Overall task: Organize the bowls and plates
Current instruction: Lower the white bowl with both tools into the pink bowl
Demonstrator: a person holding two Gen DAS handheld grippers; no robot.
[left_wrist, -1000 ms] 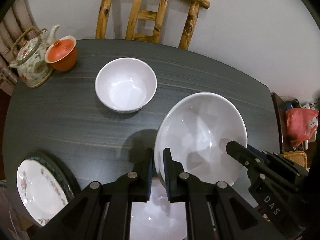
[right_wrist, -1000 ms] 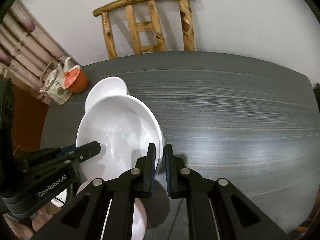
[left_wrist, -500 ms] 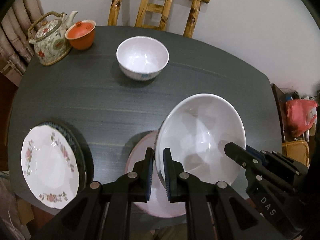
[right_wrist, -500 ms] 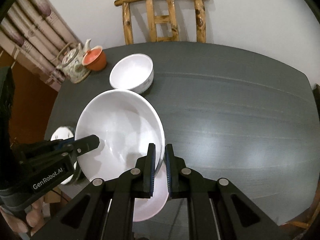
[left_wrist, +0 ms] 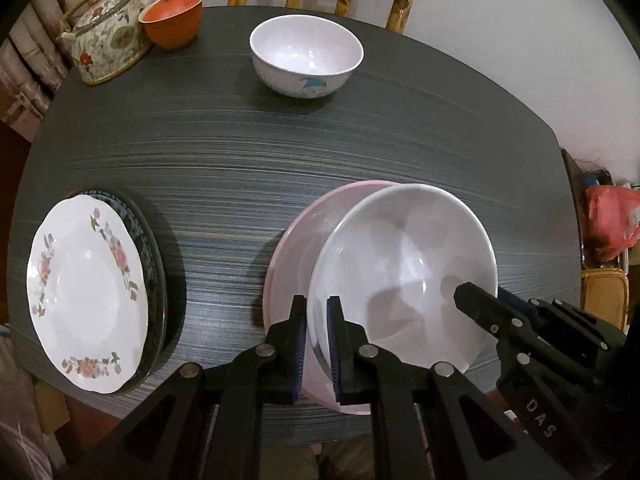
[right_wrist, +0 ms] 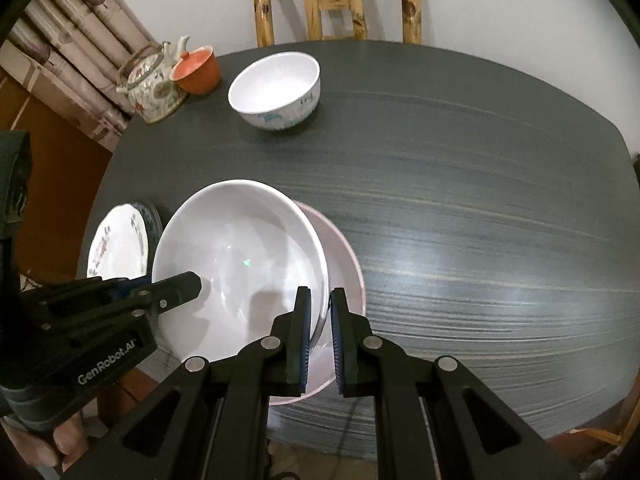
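Note:
Both grippers hold a large white bowl (left_wrist: 404, 264) by its rim, above a pink plate (left_wrist: 296, 252) at the table's near edge. My left gripper (left_wrist: 317, 344) is shut on the bowl's left rim. My right gripper (right_wrist: 320, 332) is shut on the right rim of the bowl (right_wrist: 240, 264), with the pink plate (right_wrist: 344, 260) under it. A small white bowl (left_wrist: 306, 54) with a blue pattern stands at the far side and also shows in the right wrist view (right_wrist: 276, 90). A floral plate (left_wrist: 86, 292) lies stacked on a dark plate at the left.
A floral teapot (left_wrist: 106, 34) and an orange lidded cup (left_wrist: 172, 18) stand at the far left corner of the dark table (left_wrist: 280, 152). A wooden chair (right_wrist: 336, 0) stands behind the table. A red bag (left_wrist: 608, 220) lies to the right, off the table.
Both grippers have pulled back toward the near edge with the large bowl. The pink plate has come into view under it, and the small bowl now lies farther away.

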